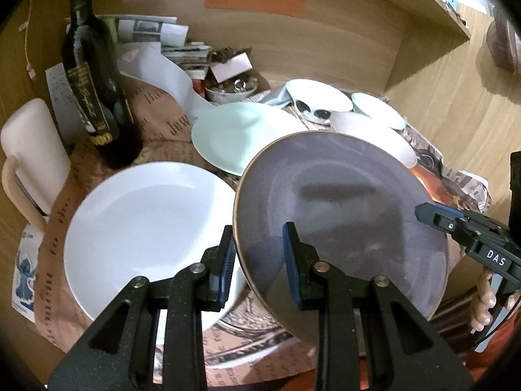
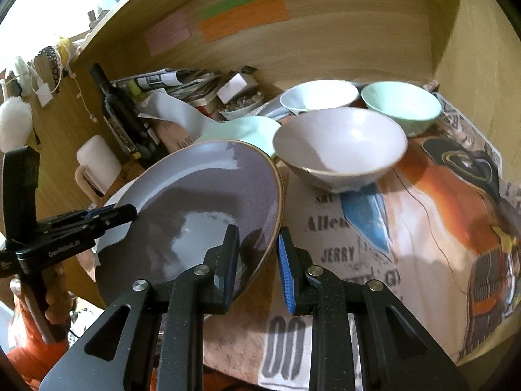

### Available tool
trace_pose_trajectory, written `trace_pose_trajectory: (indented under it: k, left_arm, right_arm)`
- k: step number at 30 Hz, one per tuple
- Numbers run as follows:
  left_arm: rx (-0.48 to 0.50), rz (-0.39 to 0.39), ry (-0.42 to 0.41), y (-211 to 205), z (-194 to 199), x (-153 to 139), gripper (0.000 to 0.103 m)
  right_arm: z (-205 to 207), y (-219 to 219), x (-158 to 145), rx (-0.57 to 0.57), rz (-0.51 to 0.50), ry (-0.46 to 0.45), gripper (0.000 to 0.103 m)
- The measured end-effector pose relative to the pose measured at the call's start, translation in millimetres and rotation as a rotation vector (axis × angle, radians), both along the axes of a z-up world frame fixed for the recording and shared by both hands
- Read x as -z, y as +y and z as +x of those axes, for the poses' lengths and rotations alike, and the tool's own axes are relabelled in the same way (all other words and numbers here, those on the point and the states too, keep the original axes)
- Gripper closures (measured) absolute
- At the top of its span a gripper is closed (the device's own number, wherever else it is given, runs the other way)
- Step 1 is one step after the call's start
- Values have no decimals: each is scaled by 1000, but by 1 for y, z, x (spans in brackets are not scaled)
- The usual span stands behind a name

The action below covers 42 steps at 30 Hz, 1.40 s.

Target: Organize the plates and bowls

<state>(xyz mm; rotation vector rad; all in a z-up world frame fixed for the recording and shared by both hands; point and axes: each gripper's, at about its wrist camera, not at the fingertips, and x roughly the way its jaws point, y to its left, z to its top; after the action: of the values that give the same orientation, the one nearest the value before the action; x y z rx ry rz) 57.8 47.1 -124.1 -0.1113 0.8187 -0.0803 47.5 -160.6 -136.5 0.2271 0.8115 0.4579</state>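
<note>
A grey-purple plate (image 1: 345, 208) with a brown rim hangs tilted above the table, between both grippers. My left gripper (image 1: 259, 260) straddles its near left rim, jaws a little apart. My right gripper (image 2: 257, 260) straddles its right rim (image 2: 202, 202) the same way, with gaps at the pads. A white plate (image 1: 146, 231) lies to the left, a mint plate (image 1: 237, 133) behind it. A pale pink bowl (image 2: 338, 143), a white bowl (image 2: 319, 96) and a mint bowl (image 2: 402, 104) stand at the back right.
A dark wine bottle (image 1: 91, 75) and a white mug (image 1: 32, 153) stand at the left. Papers and a small dish of trinkets (image 1: 231, 89) lie at the back. Wooden walls (image 2: 325, 39) close the back and right. Printed newspaper (image 2: 407, 228) covers the table.
</note>
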Motion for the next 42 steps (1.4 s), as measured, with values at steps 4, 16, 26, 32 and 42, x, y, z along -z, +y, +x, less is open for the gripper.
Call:
trace_pose_trajectory:
  k: [4, 16, 26, 32, 42]
  left_arm:
    - [11, 3, 17, -9, -2, 7, 74]
    - [48, 15, 89, -32, 8, 31, 74]
    - [47, 33, 115, -36, 21, 43, 75]
    - [55, 36, 110, -36, 24, 44, 75]
    - [71, 31, 100, -33, 26, 42, 75]
  right_arm:
    - [-3, -6, 7, 9, -4, 14, 82]
    - [-1, -25, 28, 35, -15, 70, 82]
    - [10, -26, 38, 43, -9, 102, 82]
    - [16, -26, 40, 52, -11, 107, 81]
    - [12, -19, 37, 65, -96, 63, 81]
